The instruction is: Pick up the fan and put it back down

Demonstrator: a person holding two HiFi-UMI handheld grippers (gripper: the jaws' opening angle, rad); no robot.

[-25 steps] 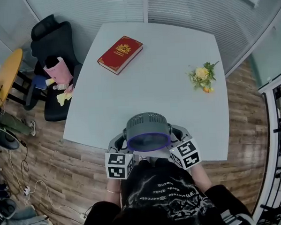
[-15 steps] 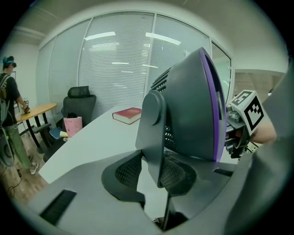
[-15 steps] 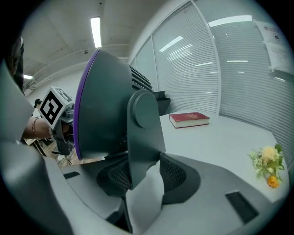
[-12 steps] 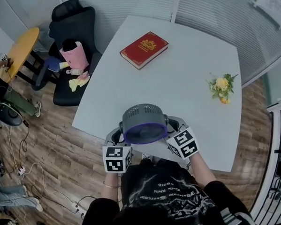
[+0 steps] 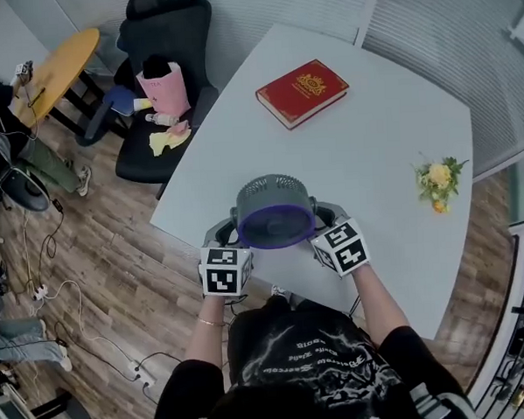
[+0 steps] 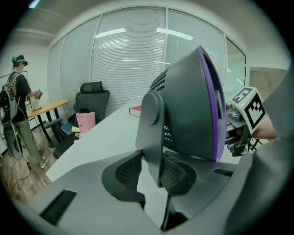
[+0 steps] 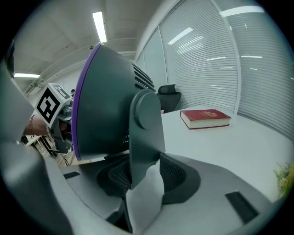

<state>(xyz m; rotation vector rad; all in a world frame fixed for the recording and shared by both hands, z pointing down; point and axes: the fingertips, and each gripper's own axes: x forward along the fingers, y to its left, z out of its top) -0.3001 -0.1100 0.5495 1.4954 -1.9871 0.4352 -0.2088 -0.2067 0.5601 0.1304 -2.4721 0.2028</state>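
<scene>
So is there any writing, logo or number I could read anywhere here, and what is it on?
No words or numbers read clearly.
Red book: gold crest on the cover, any lettering too small.
Black T-shirt: white print, upside down and blurred, unreadable.
Pink bag: small print, too blurred.
Left marker cube, right marker cube: black-and-white square patterns, no words.
Fan: no label visible.
</scene>
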